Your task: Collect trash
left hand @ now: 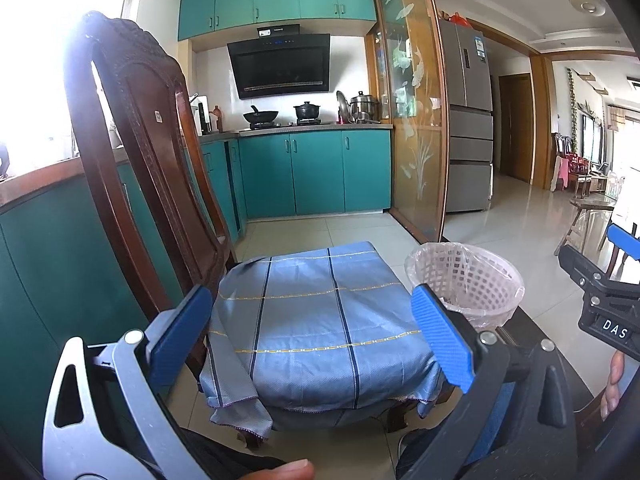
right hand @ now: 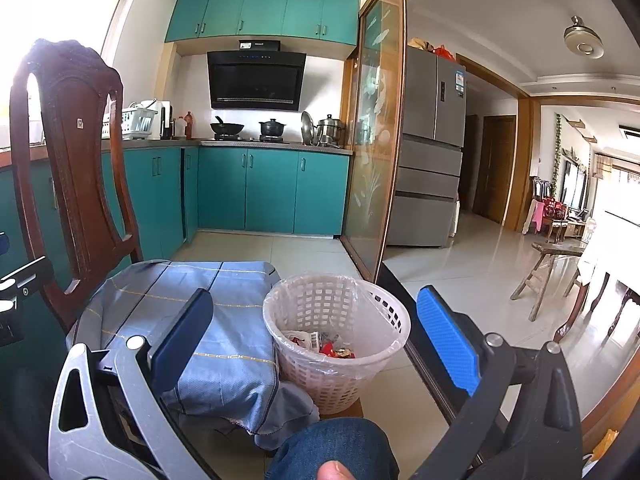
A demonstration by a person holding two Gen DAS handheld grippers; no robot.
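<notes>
- The left gripper [left hand: 316, 340], with its blue-padded fingers, is hovering spread wide and empty over the blue checked cloth [left hand: 316, 320] that is covering the seat of the dark carved wooden chair [left hand: 132, 128].
- The right gripper [right hand: 316, 340] is likewise standing wide apart, holding nothing, and is facing the white plastic lattice wastebasket [right hand: 340, 344] lined with a clear bag.
- The wastebasket is sitting just beside the chair seat, on its right, and crumpled red and white wrappers [right hand: 324, 346] are already lying at its bottom.
- No loose trash is showing on the cloth or on the pale tiled floor [right hand: 460, 280] (some may be lying out of view), so the task appears to be at or near its end.
- If another piece is turning up, I would judge it best to be pinching it lightly, carrying it over the rim and releasing low inside the liner, so that the light basket is not tipping.
</notes>
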